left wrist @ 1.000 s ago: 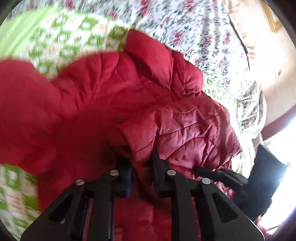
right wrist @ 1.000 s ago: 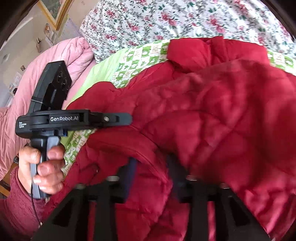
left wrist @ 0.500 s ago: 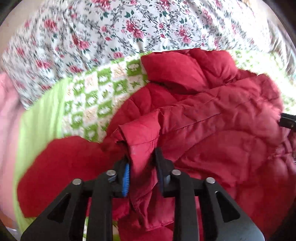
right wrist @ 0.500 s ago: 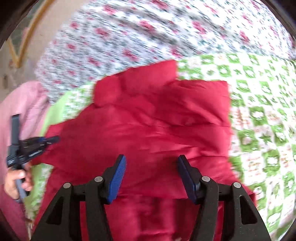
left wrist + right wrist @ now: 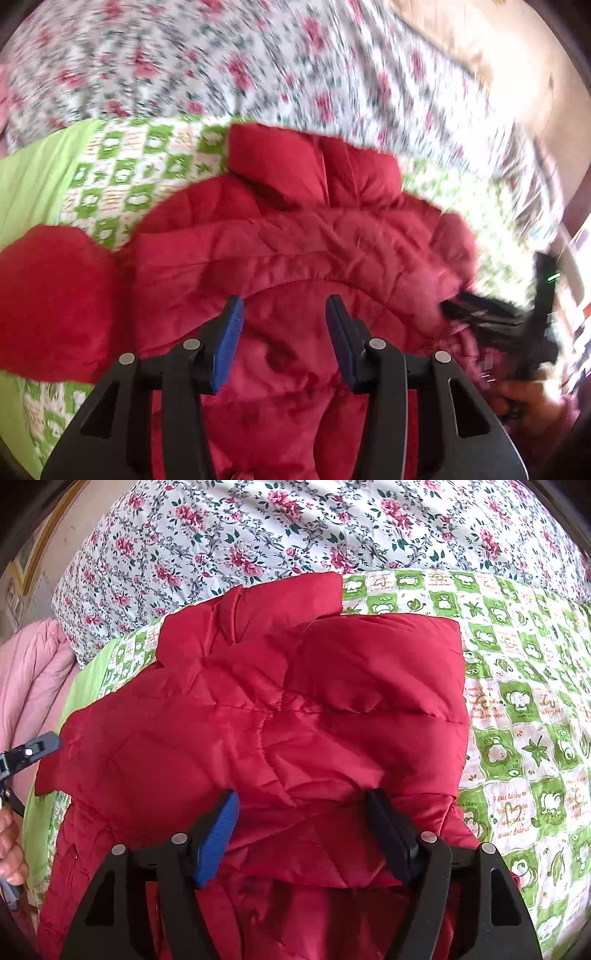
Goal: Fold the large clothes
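Bed (image 5: 517, 709): green-check quilt, floral duvet at head edge. Red puffer jacket (image 5: 295, 720) mid-bed, part-folded: bulky, light, soft, slick shell; grab hem or seams. Left gripper (image 5: 284, 339), right gripper (image 5: 303, 830): jaws just opening, wide, nothing pinched.

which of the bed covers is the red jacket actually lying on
The green-and-white checked quilt: the red jacket lies on it. The rose-print cover lies behind the jacket, and the pink quilt is off to the side.
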